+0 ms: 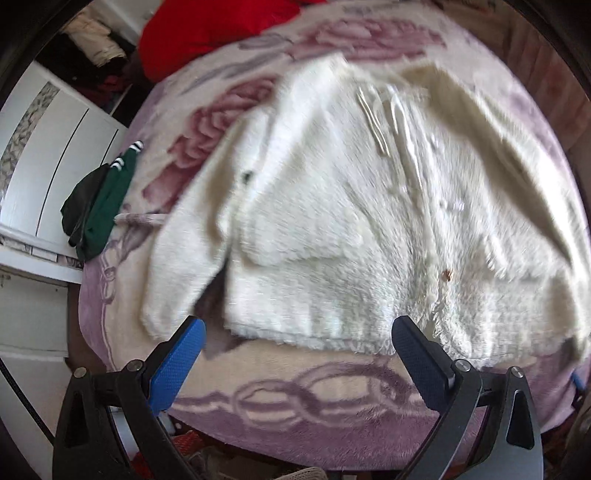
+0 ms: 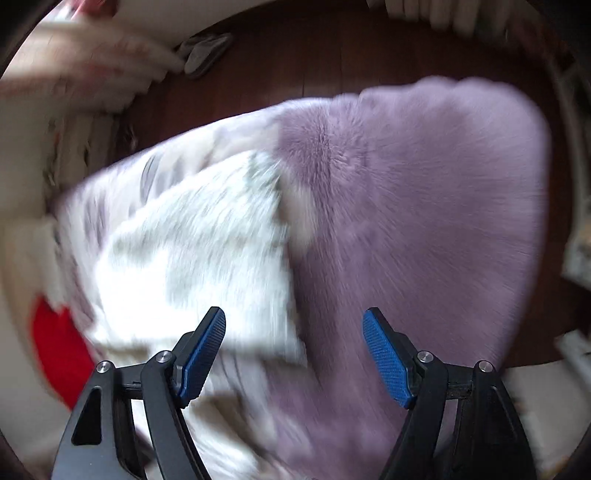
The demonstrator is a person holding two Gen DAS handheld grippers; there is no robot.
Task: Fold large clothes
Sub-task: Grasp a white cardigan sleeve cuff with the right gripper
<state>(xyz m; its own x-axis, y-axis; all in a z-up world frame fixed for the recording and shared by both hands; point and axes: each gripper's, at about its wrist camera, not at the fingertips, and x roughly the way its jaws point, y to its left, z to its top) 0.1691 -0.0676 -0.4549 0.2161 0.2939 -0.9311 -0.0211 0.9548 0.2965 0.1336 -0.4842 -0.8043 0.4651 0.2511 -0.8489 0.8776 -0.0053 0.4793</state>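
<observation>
A bed (image 1: 325, 402) fills most of both views, covered by a plush blanket (image 1: 229, 107) in lilac and cream with big pink roses and a chain pattern along its near edge. On the blanket lies the white fluffy jacket (image 1: 332, 221), spread front-up across the middle and right of the bed, its near hem just beyond the left hand-held gripper (image 1: 298, 332). One sleeve (image 1: 184, 258) runs down the left side and a cream lining shows at the far collar, with pale drawstrings (image 1: 388, 122) lying across the chest. A small dark spot sits on the left front and a small brown mark low on the right.

At the left edge of the bed a dark green garment (image 1: 99, 206) with white stripes hangs over the side. Something red (image 1: 207, 33) lies at the far end.

The left hand-held gripper is released, jaws wide apart above the blanket. The right hand-held gripper (image 2: 293, 325) is also spread wide and grasps nothing, above the blurred jacket's edge and the blanket's lilac corner.
</observation>
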